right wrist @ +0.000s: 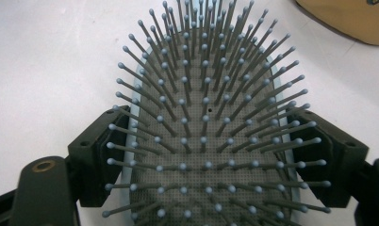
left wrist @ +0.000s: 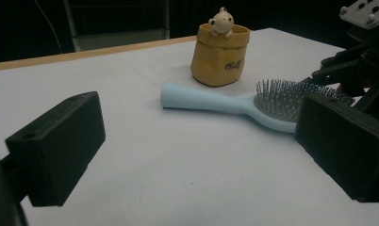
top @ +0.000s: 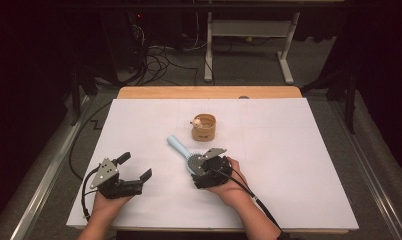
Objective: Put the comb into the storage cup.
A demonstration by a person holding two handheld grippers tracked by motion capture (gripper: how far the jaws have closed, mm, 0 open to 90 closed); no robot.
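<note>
A light blue hairbrush (top: 179, 146) lies bristles up on the white sheet, handle pointing away to the left. My right gripper (top: 195, 165) is shut on the brush's head: in the right gripper view its black pads (right wrist: 100, 155) press both sides of the grey bristle bed (right wrist: 201, 94). My left gripper (top: 135, 166) rests on the sheet to the left, open and holding nothing. In the left gripper view its jaws stand wide apart (left wrist: 201, 150), with the hairbrush (left wrist: 201, 100) beyond them and the right gripper (left wrist: 362, 56) at the far right.
A tan fabric pouch (top: 204, 127) with a small cream toy figure (left wrist: 221, 21) on its rim stands just beyond the brush. White paper (top: 289, 150) covers the table, whose wooden far edge (top: 209, 92) shows. Cables and a desk frame lie on the floor behind.
</note>
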